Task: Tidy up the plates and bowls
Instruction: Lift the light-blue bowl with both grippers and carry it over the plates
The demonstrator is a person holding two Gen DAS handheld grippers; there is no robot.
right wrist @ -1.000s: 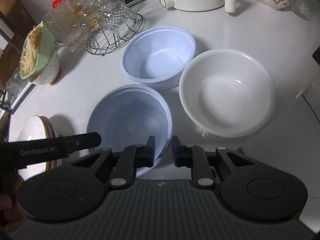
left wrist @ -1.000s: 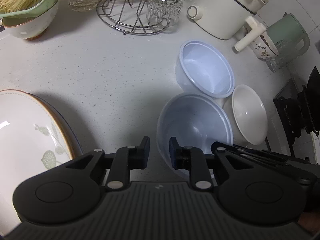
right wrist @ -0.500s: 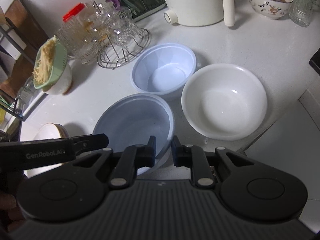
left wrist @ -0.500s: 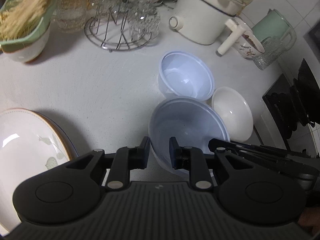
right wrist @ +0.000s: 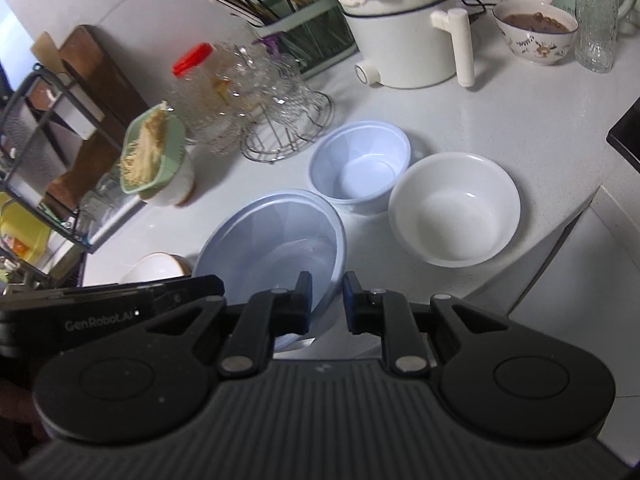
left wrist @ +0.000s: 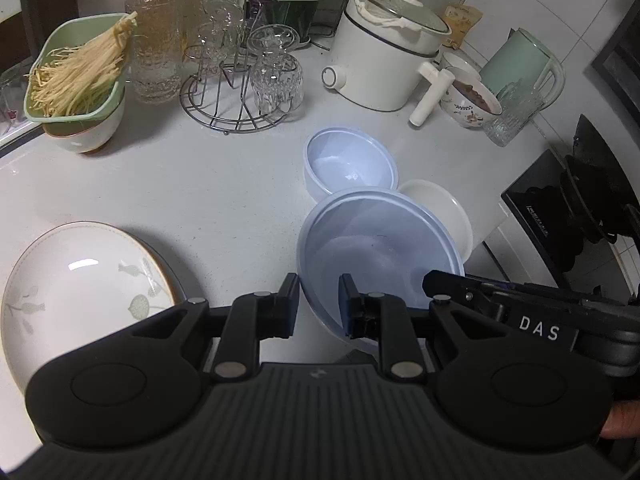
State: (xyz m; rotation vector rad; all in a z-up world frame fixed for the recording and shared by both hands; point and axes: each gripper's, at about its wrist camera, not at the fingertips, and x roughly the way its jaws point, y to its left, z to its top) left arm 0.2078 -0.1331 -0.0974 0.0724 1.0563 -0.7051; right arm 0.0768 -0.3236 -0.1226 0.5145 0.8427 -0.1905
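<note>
Left wrist and right wrist: both grippers clamped on the big blue bowl

Left wrist view first: the left gripper (left wrist: 319,300) has its jaws pinched down on the near-left rim of the large blue bowl (left wrist: 376,240), one finger outside the wall and one inside. The bowl looks lifted clear of the white counter (left wrist: 200,184) and sits in front of two others, a smaller pale blue bowl (left wrist: 348,164) and a white bowl (left wrist: 440,212) that peeks out behind its right edge. Off to the left a floral plate (left wrist: 80,280) lies flat on the counter, well apart from the bowls.

From the right wrist view, the right gripper (right wrist: 327,296) is closed on the same large blue bowl (right wrist: 272,232), gripping the near-right part of its rim (so both hands share one bowl). The smaller pale blue bowl (right wrist: 360,160) and the white bowl (right wrist: 456,208) stand side by side on the counter, rims just about touching, behind and to the right of the held one. The other gripper's black arm pokes in from the left at the bowl's near edge.

Background stuff along the back: a wire rack with upturned glasses (left wrist: 240,80), a white electric pot (left wrist: 384,60), a green tray of noodles (left wrist: 76,76) sitting on a bowl, and a red-lidded jar (left wrist: 156,32). A patterned bowl (right wrist: 536,32) with something brown in it sits far right.
</note>
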